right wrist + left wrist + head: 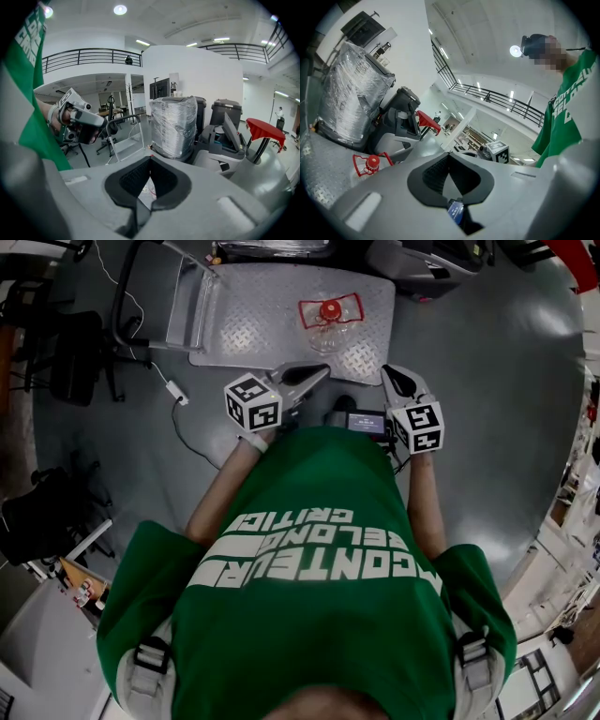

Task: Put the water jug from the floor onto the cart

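The clear water jug (329,326), with a red cap and red handle, stands upright on the cart's (248,320) diamond-plate metal deck. Both grippers hover over the floor just in front of the cart, short of the jug and apart from it. My left gripper (319,372) is shut with nothing between its jaws. My right gripper (388,375) is shut and empty too. The left gripper view shows the jug's red cap (372,162) on the cart deck (318,176), left of my left gripper (449,155). In the right gripper view my right gripper (150,160) points at the cart.
The cart's handle (178,296) rises at its left end. A plastic-wrapped bin (173,124) and grey machines (225,136) stand behind the cart. Black office chairs (70,357) and a white cable (178,399) are on the grey floor at left. A black device (364,420) hangs at the person's waist.
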A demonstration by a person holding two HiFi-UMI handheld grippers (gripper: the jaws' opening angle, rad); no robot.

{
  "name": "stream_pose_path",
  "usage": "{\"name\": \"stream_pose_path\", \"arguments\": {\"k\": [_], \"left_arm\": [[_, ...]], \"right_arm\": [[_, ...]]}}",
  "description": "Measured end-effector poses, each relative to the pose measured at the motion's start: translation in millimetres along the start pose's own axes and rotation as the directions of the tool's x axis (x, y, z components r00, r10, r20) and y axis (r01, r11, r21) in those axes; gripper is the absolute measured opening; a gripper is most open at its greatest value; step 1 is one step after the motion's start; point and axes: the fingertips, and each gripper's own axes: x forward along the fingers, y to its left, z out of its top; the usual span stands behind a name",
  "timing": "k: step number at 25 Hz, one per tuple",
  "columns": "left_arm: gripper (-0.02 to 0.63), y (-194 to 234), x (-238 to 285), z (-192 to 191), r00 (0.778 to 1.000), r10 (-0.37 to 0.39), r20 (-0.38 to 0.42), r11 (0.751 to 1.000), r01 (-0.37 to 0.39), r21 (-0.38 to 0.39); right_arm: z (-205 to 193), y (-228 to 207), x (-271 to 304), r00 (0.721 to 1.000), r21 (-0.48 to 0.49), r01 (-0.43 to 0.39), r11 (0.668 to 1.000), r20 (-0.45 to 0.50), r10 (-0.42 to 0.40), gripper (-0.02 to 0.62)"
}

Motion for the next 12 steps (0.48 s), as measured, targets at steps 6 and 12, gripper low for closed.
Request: {"name": "stream_pose_path", "arguments": {"k": [6,12], "left_arm": [[0.002,2.0,-1.2,-1.5,1.000,0.006,-0.004,1.000,-0.006,-0.001],[0.002,1.3,-2.0,0.8,1.000,0.003,-0.004,1.000,-0.003,0.003]], "right_arm": [[-5.2,-1.7,-0.7,1.000,0.011,0.008,1.000,-0.005,-0.008,-0.006],[-3.7,1.7,0.2,1.000,0.010,0.004,1.000,-0.007,-0.004,-0.006]]}}
